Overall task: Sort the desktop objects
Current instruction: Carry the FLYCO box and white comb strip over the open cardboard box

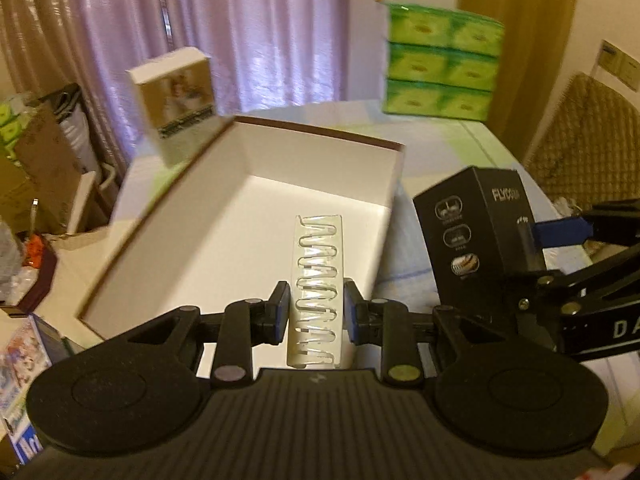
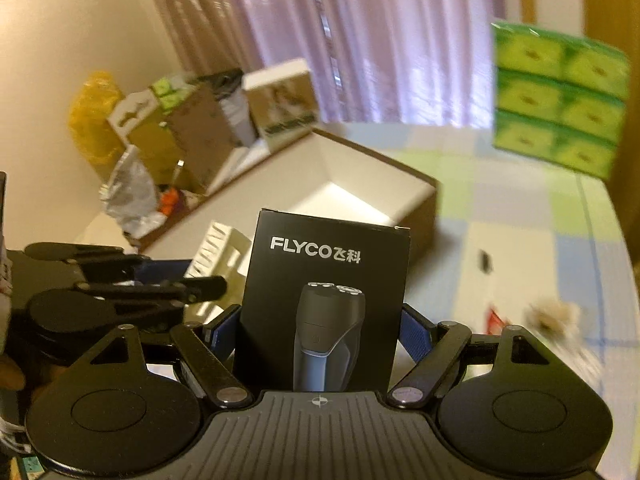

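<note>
Left gripper [image 1: 316,312]: blue-padded fingers [image 1: 280,308] clamped on a clear plastic tray [image 1: 318,280] of ribbed slots, held upright and end-on between the pads. Tray sits over the near part of an open white box [image 1: 312,160], above its floor; whether it touches the floor cannot be told.

Right gripper [image 2: 320,334]: fingers [image 2: 416,340] closed on the sides of a black FLYCO shaver box [image 2: 326,304], upright, printed face toward the camera. In the left view the same shaver box [image 1: 480,240] hangs just right of the white box's near right corner, with the right gripper [image 1: 560,236] gripping it from the right. In the right view the left gripper [image 2: 160,276] shows to the left, carrying the clear tray [image 2: 212,256].

White box [image 2: 416,196]: lid off, white inside, brown outer walls, resting on the table [image 2: 520,208]. Table covered in a pale checked cloth of green, blue and cream.

Further back: a small tan-and-white carton [image 1: 176,92] stands just behind the white box's far left corner. A stack of green tissue packs [image 1: 440,60] stands at the far right of the table, well apart from the white box.

Right of table, in the right view: a small dark item [image 2: 485,260] on the cloth, and blurred bits near the edge, unidentifiable.

Beyond the table: pink curtains [image 1: 248,28], cardboard cartons [image 1: 40,168] and bags on the left.
</note>
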Motion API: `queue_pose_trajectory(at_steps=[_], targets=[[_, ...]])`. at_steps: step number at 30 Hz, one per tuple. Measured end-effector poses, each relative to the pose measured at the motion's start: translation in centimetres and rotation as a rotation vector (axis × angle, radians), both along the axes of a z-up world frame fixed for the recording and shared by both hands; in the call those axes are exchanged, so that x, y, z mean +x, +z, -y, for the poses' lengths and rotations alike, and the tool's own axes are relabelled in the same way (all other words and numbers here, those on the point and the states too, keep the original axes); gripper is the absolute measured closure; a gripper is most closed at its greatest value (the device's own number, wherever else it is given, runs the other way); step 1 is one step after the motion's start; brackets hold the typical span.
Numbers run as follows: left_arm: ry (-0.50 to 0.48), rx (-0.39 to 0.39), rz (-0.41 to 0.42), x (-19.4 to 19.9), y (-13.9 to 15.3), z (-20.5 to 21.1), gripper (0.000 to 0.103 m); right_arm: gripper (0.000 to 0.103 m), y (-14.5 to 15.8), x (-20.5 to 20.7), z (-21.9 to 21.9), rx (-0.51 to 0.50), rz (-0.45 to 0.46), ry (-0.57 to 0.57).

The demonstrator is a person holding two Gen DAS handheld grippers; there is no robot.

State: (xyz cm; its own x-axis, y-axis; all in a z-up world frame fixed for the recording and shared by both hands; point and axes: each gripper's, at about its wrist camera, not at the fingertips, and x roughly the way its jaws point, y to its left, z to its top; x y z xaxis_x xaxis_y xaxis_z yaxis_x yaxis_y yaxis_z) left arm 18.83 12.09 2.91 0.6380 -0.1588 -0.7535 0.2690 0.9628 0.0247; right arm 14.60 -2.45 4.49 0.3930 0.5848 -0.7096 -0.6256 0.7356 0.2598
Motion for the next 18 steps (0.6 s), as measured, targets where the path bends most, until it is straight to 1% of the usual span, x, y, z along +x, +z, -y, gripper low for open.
queue_pose_trajectory(at_steps=[7, 11, 15, 18], targets=[[0.058, 0.04, 0.019, 2.7, 0.0, -4.6, 0.079, 0.025, 0.0, 1.6, -6.1, 0.028, -0.011, 0.037], [0.085, 0.048, 0.006, 3.9, -0.6, -6.7, 0.079, 0.025, -0.3, 2.2, -8.9, 0.025, -0.005, 0.046], [0.107, 0.051, -0.015, 4.9, -1.6, -8.6, 0.08, 0.025, -1.4, 2.9, -11.2, 0.005, -0.021, 0.053], [0.113, 0.058, -0.036, 5.5, -2.5, -9.6, 0.08, 0.025, -2.9, 3.3, -12.8, -0.039, -0.031, 0.062]])
